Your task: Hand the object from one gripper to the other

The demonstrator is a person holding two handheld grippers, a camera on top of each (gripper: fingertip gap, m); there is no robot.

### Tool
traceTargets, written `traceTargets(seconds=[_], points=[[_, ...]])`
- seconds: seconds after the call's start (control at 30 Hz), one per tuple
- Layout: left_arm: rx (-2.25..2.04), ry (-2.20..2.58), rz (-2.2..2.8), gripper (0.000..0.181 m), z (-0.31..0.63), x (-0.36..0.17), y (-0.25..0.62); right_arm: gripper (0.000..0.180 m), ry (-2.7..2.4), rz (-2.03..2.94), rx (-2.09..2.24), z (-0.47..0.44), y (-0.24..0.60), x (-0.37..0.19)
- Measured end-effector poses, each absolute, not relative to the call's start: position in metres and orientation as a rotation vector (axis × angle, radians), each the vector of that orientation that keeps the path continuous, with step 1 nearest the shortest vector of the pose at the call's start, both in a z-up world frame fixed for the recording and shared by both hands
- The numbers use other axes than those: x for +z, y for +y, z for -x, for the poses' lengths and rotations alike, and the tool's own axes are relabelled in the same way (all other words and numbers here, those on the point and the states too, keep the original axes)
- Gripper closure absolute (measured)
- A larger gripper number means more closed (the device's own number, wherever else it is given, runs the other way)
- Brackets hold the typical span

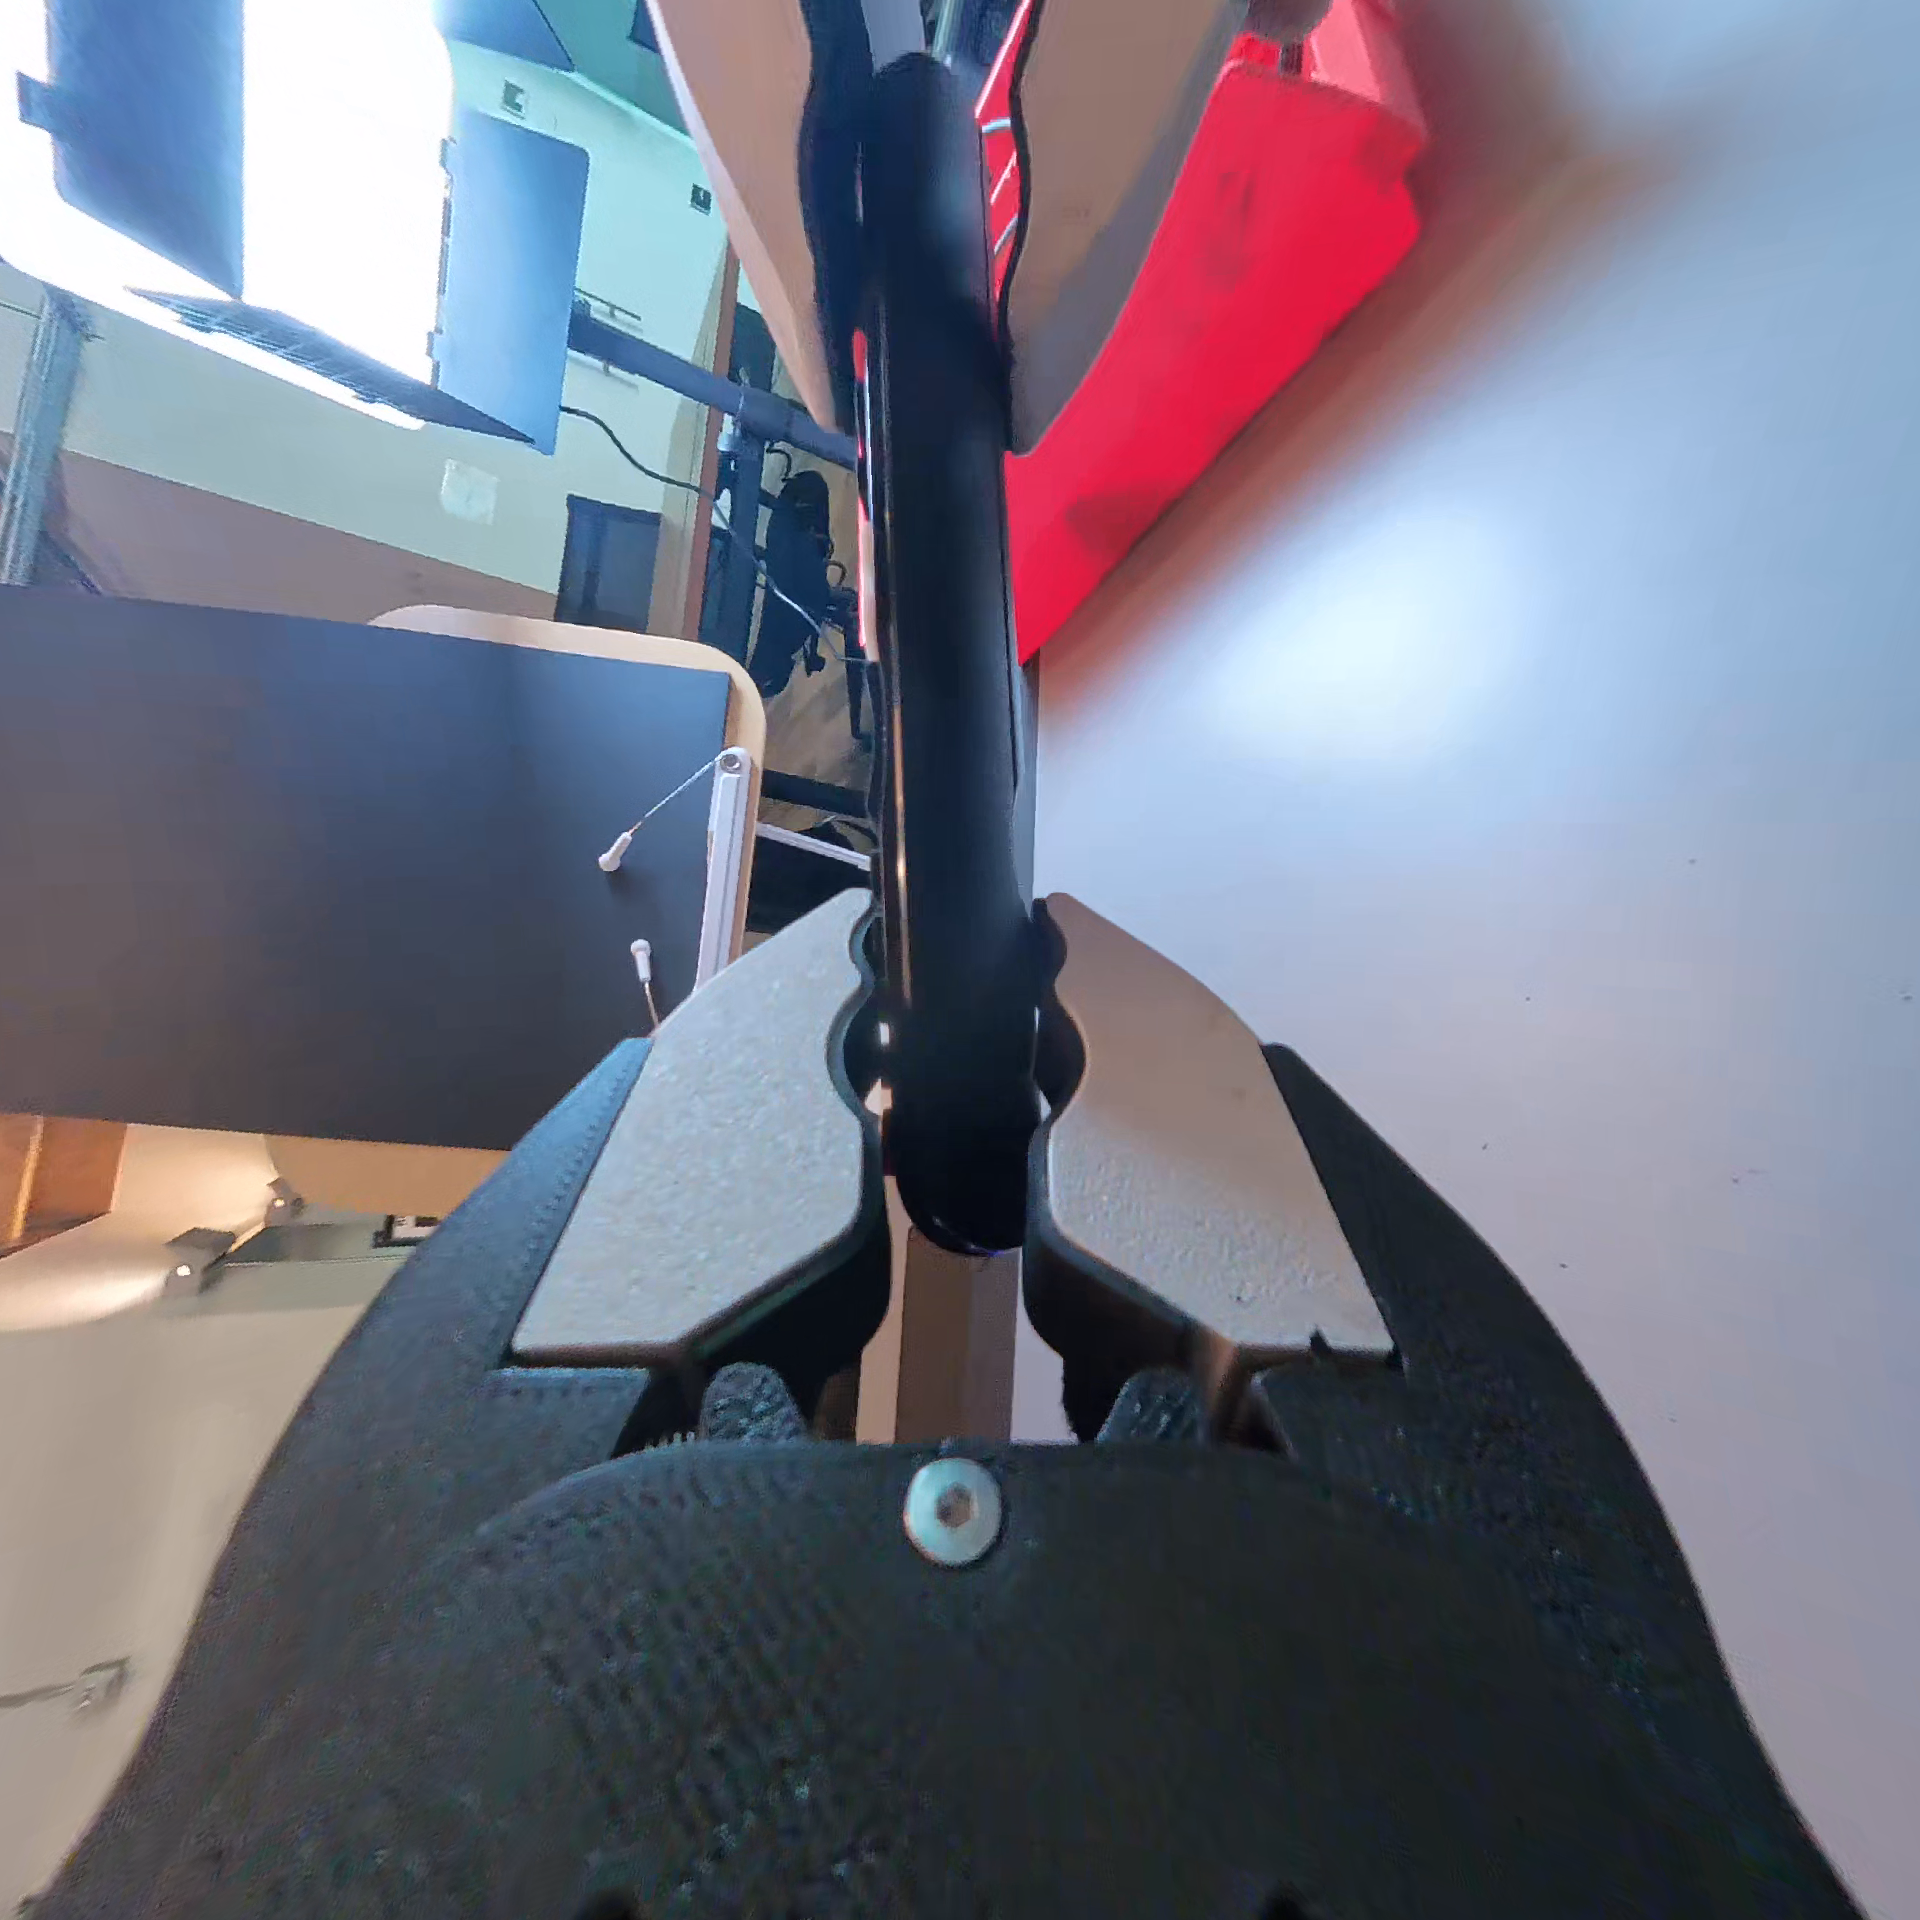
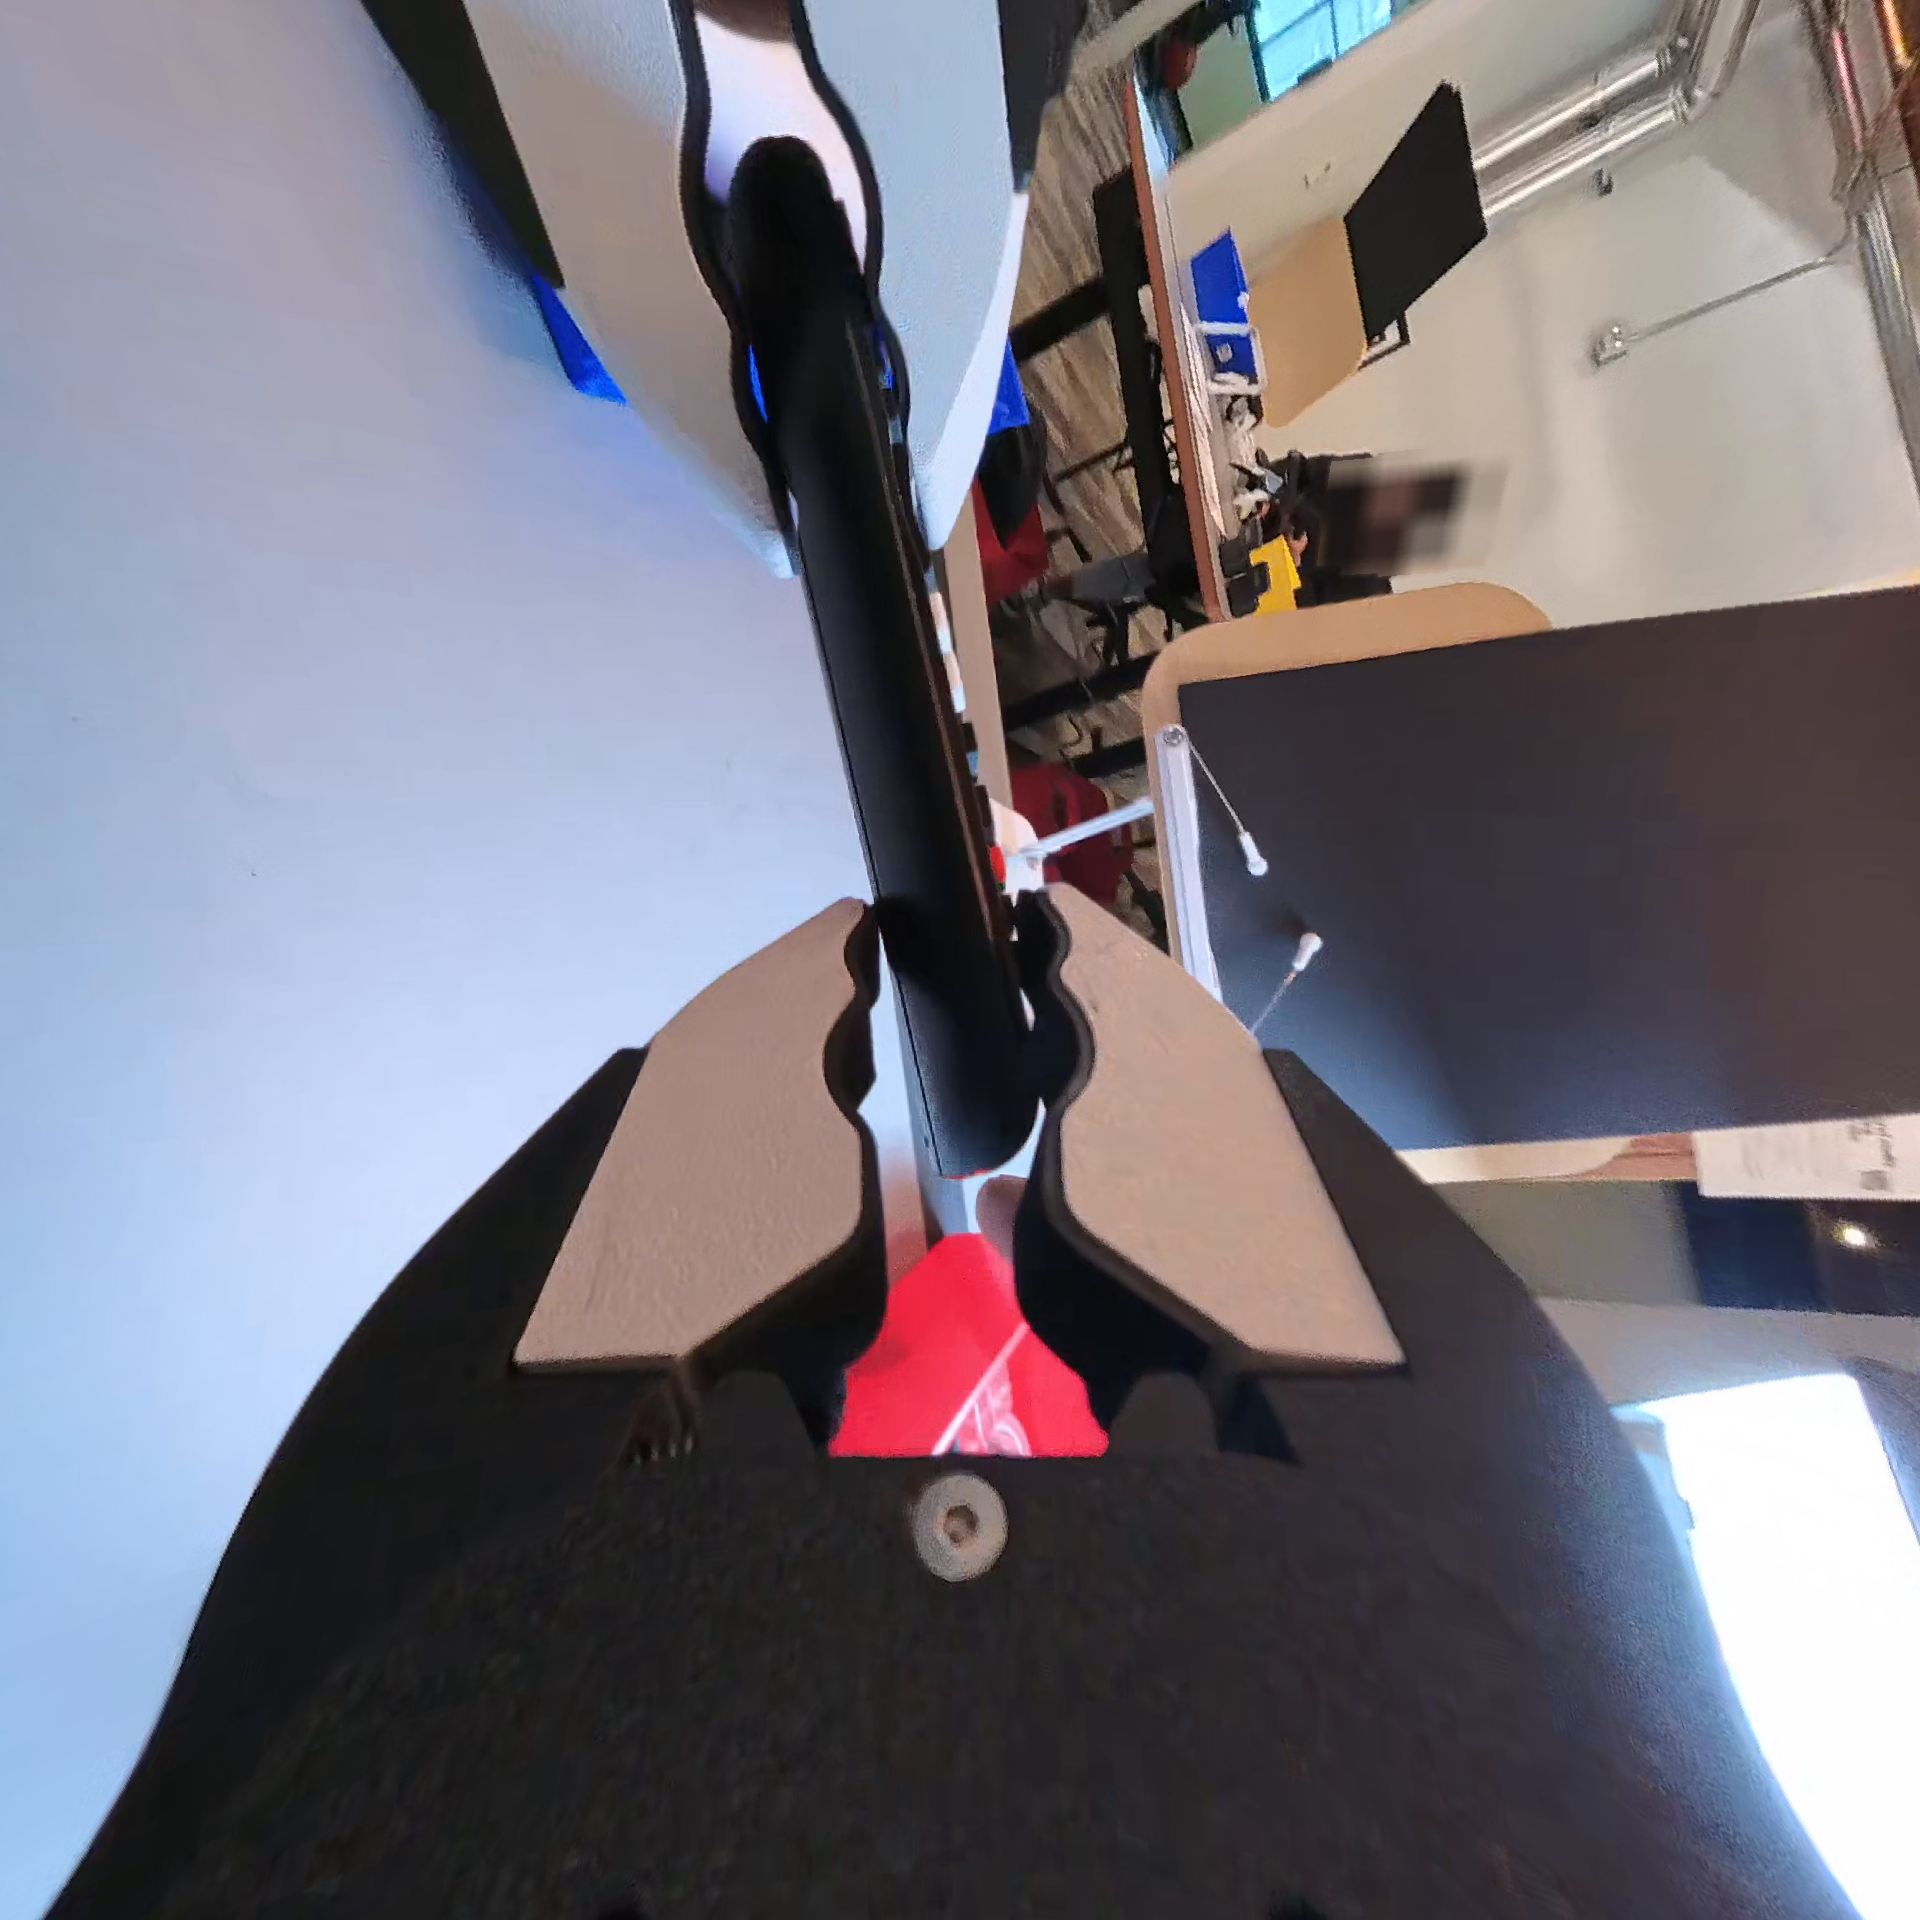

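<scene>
White counter [image 1: 1507, 935] fills one side of both views, office desks behind. Long black object [image 1: 940, 644] spans the two tools: left gripper [image 1: 954, 1049] jaws pinch one end, right gripper [image 2: 951, 1023] jaws pinch the other.

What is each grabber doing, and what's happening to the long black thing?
Left gripper: shut on one end of the remote.
Right gripper: around the other end; one finger touches, the other shows a gap.
Black remote: in the air, spanning both grippers.
</scene>
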State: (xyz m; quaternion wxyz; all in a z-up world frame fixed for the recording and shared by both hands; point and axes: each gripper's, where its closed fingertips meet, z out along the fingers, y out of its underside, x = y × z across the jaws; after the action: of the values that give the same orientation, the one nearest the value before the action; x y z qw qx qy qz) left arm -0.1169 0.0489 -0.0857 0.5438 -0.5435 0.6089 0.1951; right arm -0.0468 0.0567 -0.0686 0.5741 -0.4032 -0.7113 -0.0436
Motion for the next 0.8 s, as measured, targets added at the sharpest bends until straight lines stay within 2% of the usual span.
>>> traceTargets(seconds=[0.17,0.33,0.37,0.43,0.8], points=[[0.348,1.400,1.202,0.156,0.113,-0.071,0.042,0.150,-1.599,0.895,0.025,0.046,0.046,-0.049],[0.216,1.375,1.118,0.156,0.104,-0.055,0.026,0.136,-1.535,0.919,0.234,0.029,0.039,-0.028],[0.197,1.373,1.112,0.156,0.102,-0.054,0.023,0.137,-1.532,0.913,0.257,0.026,0.038,-0.026],[0.171,1.368,1.112,0.156,0.101,-0.053,0.022,0.150,-1.555,0.875,0.300,0.027,0.028,-0.026],[0.200,1.381,1.252,0.146,0.106,-0.065,0.028,0.160,-1.622,0.849,0.254,0.049,0.018,-0.040]])
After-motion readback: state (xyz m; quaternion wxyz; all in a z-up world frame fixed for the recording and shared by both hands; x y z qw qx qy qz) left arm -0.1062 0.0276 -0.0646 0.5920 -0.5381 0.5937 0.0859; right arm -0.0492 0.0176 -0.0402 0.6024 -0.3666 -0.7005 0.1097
